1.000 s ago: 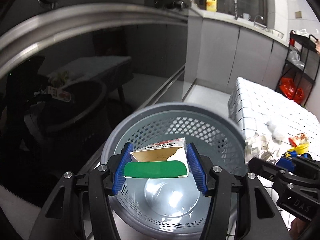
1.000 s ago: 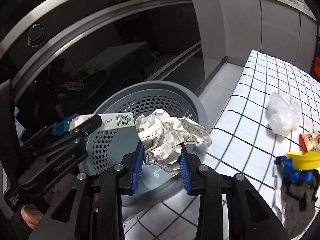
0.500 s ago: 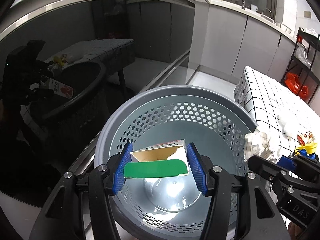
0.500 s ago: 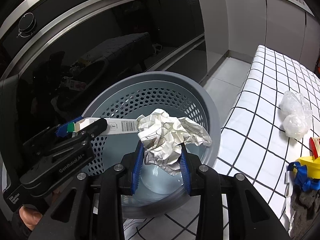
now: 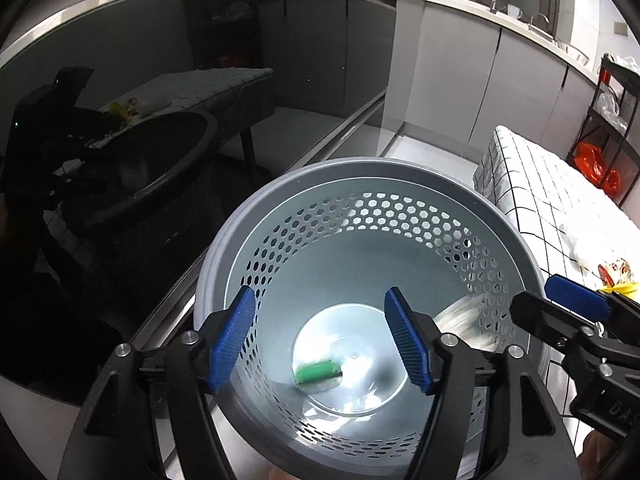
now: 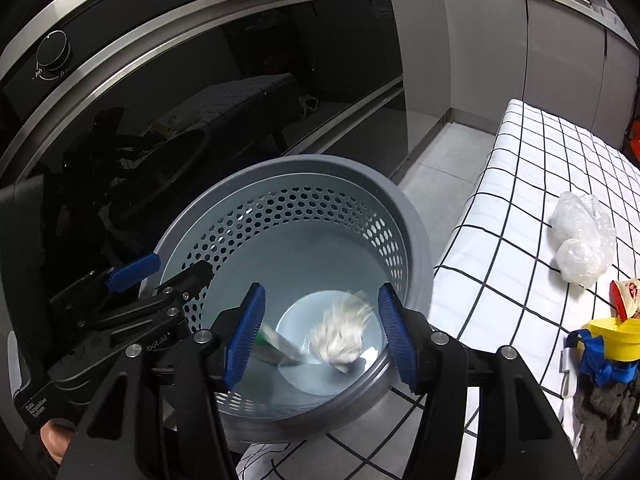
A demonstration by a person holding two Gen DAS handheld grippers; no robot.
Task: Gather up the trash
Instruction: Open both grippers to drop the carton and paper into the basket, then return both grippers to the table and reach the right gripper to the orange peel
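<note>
A grey perforated waste basket (image 5: 516, 236) stands on the floor; it also shows in the right wrist view (image 6: 416, 216). My left gripper (image 5: 322, 338) is open and empty above it. A small green-and-white carton (image 5: 318, 372) lies blurred near the basket's bottom; it also shows in the right wrist view (image 6: 276, 346). My right gripper (image 6: 320, 334) is open and empty over the basket. A crumpled white paper ball (image 6: 340, 336) is blurred inside the basket, seen as a white streak in the left wrist view (image 5: 460, 314).
A table with a black-and-white checked cloth (image 6: 520, 184) stands right of the basket, bearing a clear plastic bag (image 6: 580, 240), a red wrapper (image 6: 626, 298) and a yellow-and-blue item (image 6: 612, 340). A dark glass oven front (image 6: 200, 100) rises behind. Grey cabinets (image 5: 460, 72) line the back.
Both grippers have opened. The carton dropped from the left gripper and the paper ball from the right into the basket. Both grippers moved closer over the basket.
</note>
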